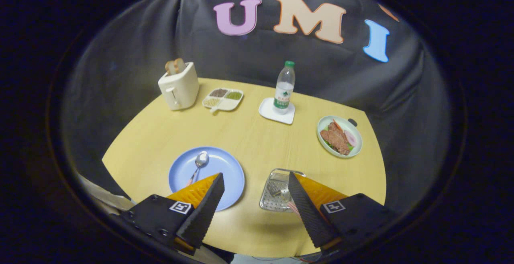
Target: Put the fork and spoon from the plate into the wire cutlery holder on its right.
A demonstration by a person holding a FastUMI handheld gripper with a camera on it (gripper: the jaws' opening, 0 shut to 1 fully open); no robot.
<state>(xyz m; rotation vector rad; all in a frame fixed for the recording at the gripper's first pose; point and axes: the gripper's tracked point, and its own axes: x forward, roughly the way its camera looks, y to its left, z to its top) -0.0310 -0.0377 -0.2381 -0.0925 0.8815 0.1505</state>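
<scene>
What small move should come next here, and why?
Probably swing the tongs left and down over the spoon. They are open and hold nothing; the fork already lies in the wire holder, while the spoon is on the blue plate, beside the left finger.

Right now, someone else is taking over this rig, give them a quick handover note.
Claw: open, holding nothing, hovering above the table between the plate and the holder.
Spoon: lying on the blue plate, just ahead of the left finger.
Fork: already in the wire cutlery holder, to the right of the plate, partly behind the right finger.
Done: fork moved.
Left: pick the spoon off the plate and put it in the holder.
</scene>
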